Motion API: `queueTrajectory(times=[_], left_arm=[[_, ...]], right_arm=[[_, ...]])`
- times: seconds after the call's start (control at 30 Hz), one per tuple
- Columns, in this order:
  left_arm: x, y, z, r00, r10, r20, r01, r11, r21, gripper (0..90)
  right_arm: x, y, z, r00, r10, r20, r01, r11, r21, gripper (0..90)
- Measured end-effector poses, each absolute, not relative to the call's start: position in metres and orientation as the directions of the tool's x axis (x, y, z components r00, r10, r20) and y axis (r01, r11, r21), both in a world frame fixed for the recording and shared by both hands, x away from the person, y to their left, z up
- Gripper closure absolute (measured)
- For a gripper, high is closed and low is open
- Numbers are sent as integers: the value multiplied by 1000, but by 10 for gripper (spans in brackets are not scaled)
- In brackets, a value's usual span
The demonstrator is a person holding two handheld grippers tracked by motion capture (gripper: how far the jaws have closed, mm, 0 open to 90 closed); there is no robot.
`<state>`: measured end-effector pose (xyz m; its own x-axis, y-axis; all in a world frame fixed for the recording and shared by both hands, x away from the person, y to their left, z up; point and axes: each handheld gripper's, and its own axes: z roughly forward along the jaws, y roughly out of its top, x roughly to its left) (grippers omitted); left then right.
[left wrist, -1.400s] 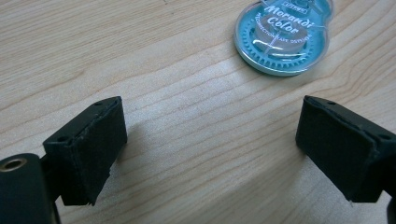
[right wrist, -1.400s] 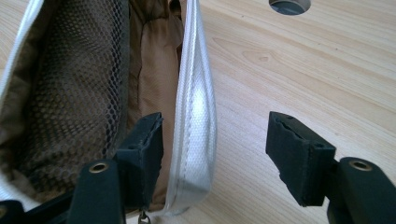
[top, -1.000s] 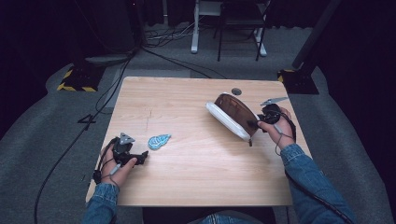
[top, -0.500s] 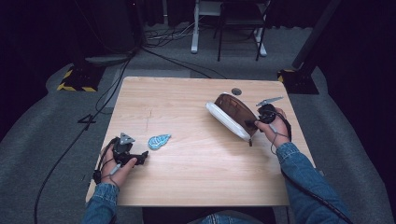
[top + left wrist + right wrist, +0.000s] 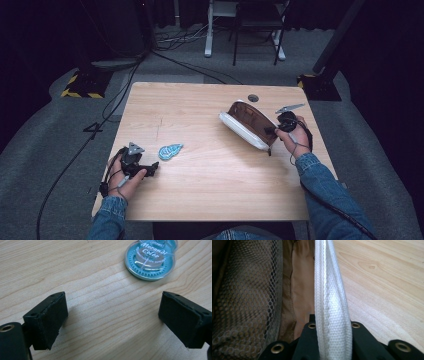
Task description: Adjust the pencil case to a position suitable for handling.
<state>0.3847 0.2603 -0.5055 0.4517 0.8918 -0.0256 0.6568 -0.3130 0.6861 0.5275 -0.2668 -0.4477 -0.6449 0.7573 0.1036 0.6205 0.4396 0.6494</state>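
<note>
A: Where is the right gripper [image 5: 274, 131]?
B: At the right side of the pale wooden counter [image 5: 200, 115], clamped on the white woven edge [image 5: 332, 302] of the brown fabric pouch with a mesh-lined inside [image 5: 249, 124]. In the right gripper view its jaws press on that white rim from both sides, with the brown mesh [image 5: 244, 295] to one side and bare counter to the other.

A: How does the pouch lie?
B: It stands open on its side, slanting across the counter, with the white rim toward the person and the brown inside facing up and back.

A: And the left gripper [image 5: 150, 169]?
B: It rests low on the counter near the front left corner, jaws spread wide with nothing between them. The small teal plastic correction-tape dispenser [image 5: 151, 258] lies flat just beyond the jaws, untouched, well apart from the pouch.

A: Anything else on the counter?
B: A round dark hole [image 5: 253, 98] in the top, just behind the pouch.
</note>
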Motion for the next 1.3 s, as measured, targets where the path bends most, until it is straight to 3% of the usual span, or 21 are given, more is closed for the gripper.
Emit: queueTrajectory(times=[0.53, 1.3], left_arm=[[385, 260, -506, 452, 891, -28, 657, -311, 687, 90], [385, 260, -506, 452, 891, -29, 657, -311, 686, 89]], right_arm=[[515, -274, -430, -657, 742, 136, 614, 421, 668, 875], [456, -271, -403, -755, 639, 147, 549, 494, 675, 875]])
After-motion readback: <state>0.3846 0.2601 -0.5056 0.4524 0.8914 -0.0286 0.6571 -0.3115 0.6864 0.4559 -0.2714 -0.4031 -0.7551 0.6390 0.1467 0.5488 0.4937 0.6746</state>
